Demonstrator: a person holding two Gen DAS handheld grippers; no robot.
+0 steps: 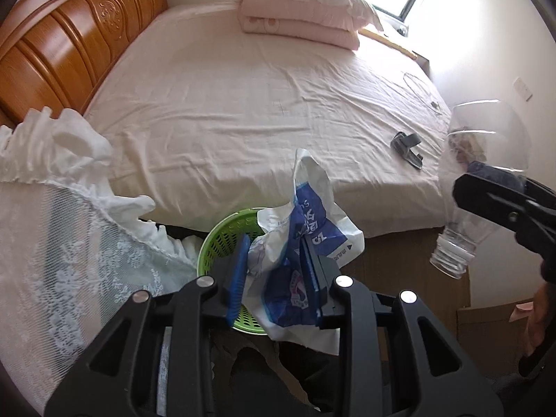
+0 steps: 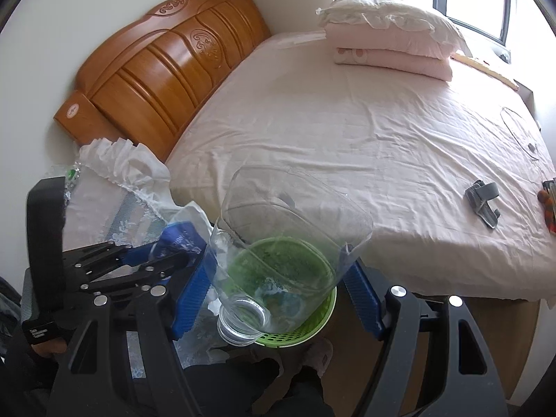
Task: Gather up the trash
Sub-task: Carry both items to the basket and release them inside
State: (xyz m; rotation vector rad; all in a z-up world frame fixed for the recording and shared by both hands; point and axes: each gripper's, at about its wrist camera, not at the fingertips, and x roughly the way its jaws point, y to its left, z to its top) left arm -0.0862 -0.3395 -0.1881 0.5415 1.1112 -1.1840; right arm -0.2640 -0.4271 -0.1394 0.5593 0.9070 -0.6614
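pink bed, green basket beside.

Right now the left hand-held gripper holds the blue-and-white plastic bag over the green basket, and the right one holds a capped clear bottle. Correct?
Nearly. The clear bottle in the right hand-held gripper is uncapped; the right wrist view shows its open neck. The left hand-held gripper does hold the plastic bag over the green basket.

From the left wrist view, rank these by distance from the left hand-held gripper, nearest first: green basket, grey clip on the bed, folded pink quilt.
1. Green basket: on the floor just below the left hand-held gripper.
2. Grey clip: on the sheet, right side, near the bed's edge.
3. Folded pink quilt: far side of the bed, by the window.
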